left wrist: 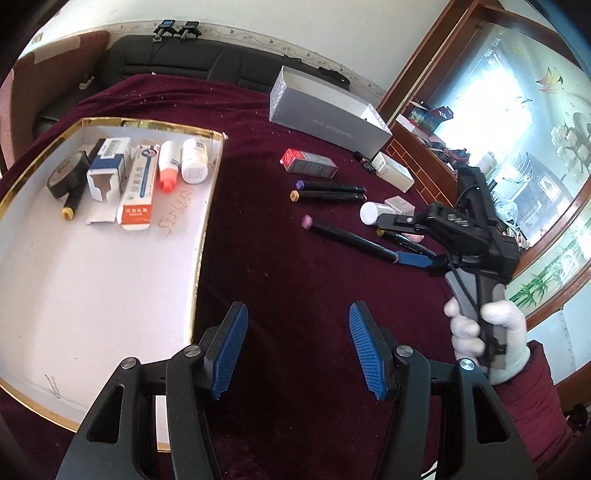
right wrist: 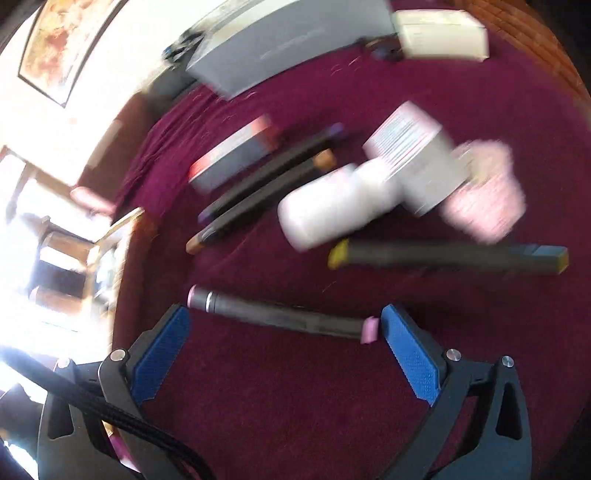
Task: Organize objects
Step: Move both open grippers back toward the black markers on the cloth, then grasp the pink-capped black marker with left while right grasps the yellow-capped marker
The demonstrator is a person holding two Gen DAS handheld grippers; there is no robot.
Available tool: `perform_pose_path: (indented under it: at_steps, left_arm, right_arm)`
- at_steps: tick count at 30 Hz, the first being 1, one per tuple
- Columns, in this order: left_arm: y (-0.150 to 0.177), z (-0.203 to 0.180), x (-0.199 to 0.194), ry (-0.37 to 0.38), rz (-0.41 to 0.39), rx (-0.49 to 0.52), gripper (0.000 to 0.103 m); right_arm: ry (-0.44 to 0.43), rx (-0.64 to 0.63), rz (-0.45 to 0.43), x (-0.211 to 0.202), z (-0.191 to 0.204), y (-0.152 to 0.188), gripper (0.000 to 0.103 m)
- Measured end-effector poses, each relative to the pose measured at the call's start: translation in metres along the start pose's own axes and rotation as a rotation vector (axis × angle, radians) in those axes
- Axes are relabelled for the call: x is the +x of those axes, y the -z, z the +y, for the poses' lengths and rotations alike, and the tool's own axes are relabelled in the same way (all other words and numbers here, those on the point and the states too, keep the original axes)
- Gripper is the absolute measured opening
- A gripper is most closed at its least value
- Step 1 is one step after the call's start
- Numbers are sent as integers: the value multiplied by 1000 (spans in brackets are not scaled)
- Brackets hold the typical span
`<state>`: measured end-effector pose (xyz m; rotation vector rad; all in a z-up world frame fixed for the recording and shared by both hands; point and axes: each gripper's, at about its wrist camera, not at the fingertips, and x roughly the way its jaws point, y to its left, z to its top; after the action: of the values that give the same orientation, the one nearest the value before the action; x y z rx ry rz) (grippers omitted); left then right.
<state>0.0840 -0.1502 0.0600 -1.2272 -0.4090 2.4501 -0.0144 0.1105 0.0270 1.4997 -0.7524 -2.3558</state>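
A white gold-rimmed tray (left wrist: pixel 110 266) lies at the left and holds black tape, small boxes, a tube and white bottles. On the maroon cloth lie a pink-capped black marker (left wrist: pixel 347 238) (right wrist: pixel 280 314), two more markers (left wrist: pixel 328 190) (right wrist: pixel 258 184), a yellow-capped marker (right wrist: pixel 447 256), a white bottle (right wrist: pixel 332 206) and a red-grey box (left wrist: pixel 310 166) (right wrist: pixel 232 157). My left gripper (left wrist: pixel 298 321) is open and empty above the cloth beside the tray. My right gripper (right wrist: pixel 284 321) (left wrist: pixel 413 258) is open, its fingertips at either end of the pink-capped marker.
A long grey box (left wrist: pixel 328 110) (right wrist: pixel 291 40) lies at the back of the cloth. A small white box (left wrist: pixel 393 171) (right wrist: pixel 443 35) sits near the right table edge. A black sofa is behind the table, a glass cabinet at the right.
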Motion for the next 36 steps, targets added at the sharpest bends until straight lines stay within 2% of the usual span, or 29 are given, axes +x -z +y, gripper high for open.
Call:
perform_pose_path:
  at_steps: [3, 5, 7, 9, 11, 17, 20, 22, 24, 25, 27, 29, 31, 36]
  left_arm:
    - [3, -2, 6, 18, 25, 1, 51]
    - [4, -3, 7, 21, 29, 5, 51]
    - [4, -4, 6, 23, 27, 4, 51]
    - [5, -3, 5, 25, 26, 2, 51]
    - [5, -3, 5, 27, 25, -2, 51]
    - [5, -3, 6, 30, 36, -6, 51]
    - [5, -2, 8, 32, 43, -8, 51]
    - [4, -1, 10, 32, 48, -12, 51]
    - [3, -1, 12, 33, 52, -12, 51]
    - [3, -2, 13, 32, 54, -11, 51]
    - [3, -2, 14, 31, 58, -10, 51]
    - [2, -2, 16, 22, 59, -12, 51]
    - [2, -3, 17, 21, 62, -16, 51]
    - [3, -9, 15, 21, 57, 3, 51]
  right_arm:
    - [-215, -11, 138, 11, 18, 19, 103]
    - [-257, -75, 177, 8, 33, 27, 103]
    - [-166, -129, 94, -8, 41, 23, 103]
    - [-3, -149, -25, -26, 38, 11, 103]
    - [89, -141, -84, -33, 29, -3, 103]
    - [229, -96, -61, -9, 0, -25, 103]
    - [242, -106, -46, -12, -7, -24, 103]
    - [179, -89, -13, -15, -8, -20, 103]
    - [123, -73, 58, -9, -10, -10, 103]
    - [145, -86, 83, -6, -11, -4, 103]
    - [180, -146, 72, -8, -6, 1, 101]
    - [207, -170, 3, -21, 0, 0, 101]
    - [194, -211, -58, -31, 7, -6, 101]
    - [296, -206, -16, -9, -14, -31, 101]
